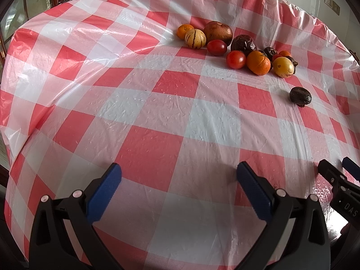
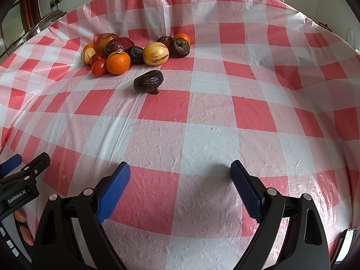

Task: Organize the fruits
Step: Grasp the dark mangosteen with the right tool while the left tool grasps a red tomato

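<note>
Fruit lies bunched toward the far edge of the bench (image 2: 202, 135), which is covered in a red-and-white checked plastic cloth (image 1: 139, 112). In the heap are a large orange (image 2: 118, 62), two tomatoes (image 2: 99, 67) touching each other, a pale striped melon-like fruit (image 2: 156, 53), a smaller striped one (image 2: 88, 55), a big reddish apple-like fruit (image 1: 217, 32), more small oranges and several dark wrinkled fruits. One dark wrinkled fruit (image 2: 148, 81) sits alone, apart from the heap on its near side.

Both claws hang over the near edge of the bench, pointing down at bare cloth. The left claw (image 1: 178, 193) stands spread wide with nothing between its blue pads (image 1: 104, 193). The right claw (image 2: 180, 191) is likewise released and empty, its blue pads (image 2: 113, 193) well apart. Each claw's tip shows at the edge of the other's view.
</note>
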The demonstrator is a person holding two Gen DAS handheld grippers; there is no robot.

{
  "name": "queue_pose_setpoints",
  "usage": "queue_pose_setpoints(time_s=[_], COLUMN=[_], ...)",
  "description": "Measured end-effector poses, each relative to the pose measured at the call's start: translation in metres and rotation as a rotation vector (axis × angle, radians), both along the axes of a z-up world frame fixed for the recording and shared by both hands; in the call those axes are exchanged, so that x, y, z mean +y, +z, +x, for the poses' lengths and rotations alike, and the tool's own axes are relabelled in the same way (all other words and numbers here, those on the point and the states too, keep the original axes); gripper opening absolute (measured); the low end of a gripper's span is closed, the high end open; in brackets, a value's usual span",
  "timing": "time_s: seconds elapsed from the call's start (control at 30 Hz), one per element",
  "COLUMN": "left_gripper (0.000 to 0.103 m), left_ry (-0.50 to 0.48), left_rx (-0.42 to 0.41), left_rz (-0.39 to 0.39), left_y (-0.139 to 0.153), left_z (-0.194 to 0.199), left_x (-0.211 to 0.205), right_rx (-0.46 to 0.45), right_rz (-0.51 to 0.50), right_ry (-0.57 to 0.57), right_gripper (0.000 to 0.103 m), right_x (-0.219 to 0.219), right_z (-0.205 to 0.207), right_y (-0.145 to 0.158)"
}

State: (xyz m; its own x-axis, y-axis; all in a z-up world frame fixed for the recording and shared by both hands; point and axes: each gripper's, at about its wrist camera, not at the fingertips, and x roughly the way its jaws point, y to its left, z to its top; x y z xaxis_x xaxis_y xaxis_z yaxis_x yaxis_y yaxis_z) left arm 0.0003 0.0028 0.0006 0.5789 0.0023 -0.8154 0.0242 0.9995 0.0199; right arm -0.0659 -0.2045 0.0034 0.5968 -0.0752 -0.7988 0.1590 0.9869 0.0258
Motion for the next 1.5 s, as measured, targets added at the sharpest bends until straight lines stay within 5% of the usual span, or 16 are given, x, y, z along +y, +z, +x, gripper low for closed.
queue_pose_setpoints(time_s=[0.4,0.6,0.7,0.83,0.93,1.1,1.43,1.5], left_gripper=[0.102,0.102,0.102,0.101,0.097,0.073,0.065,0.05], left_ry=[-0.003,-0.007,-0.003,-0.01,-0.017,-0.036,-0.242,-0.264], left_rx=[0.01,0.013,0.013,0.016,0.002,-0.031,-0.028,-0.031], left_rz=[-0.004,-0.003,-0.008,-0.073,-0.084,-0.022,0.023,-0.003], left_y=[0.0,0.0,0.001,0.004,0.005,0.006,0.005,0.006], left_z=[0.001,0.0,0.0,0.019,0.049,0.106,0.164,0.172], left_x=[0.0,0.0,0.0,0.0,-0.014,-0.04,-0.089,-0.092], right_rx=[-0.017,-0.016,-0.032,-0.081,-0.141,-0.22,-0.21,-0.208], right_rz=[0.018,0.02,0.031,0.155,0.234,0.316,0.339,0.343], right_ry=[0.109,0.126,0.122,0.074,-0.002,-0.109,-0.133,-0.132], right_gripper=[0.084,0.064,0.04,0.04,0.04,0.04,0.04,0.04], right_x=[0.021,0.025,0.021,0.0,-0.02,-0.049,-0.053,-0.053], right_z=[0.078,0.119,0.119,0.116,0.114,0.106,0.116,0.115], right_y=[0.01,0.008,0.01,0.012,0.015,0.017,0.014,0.013])
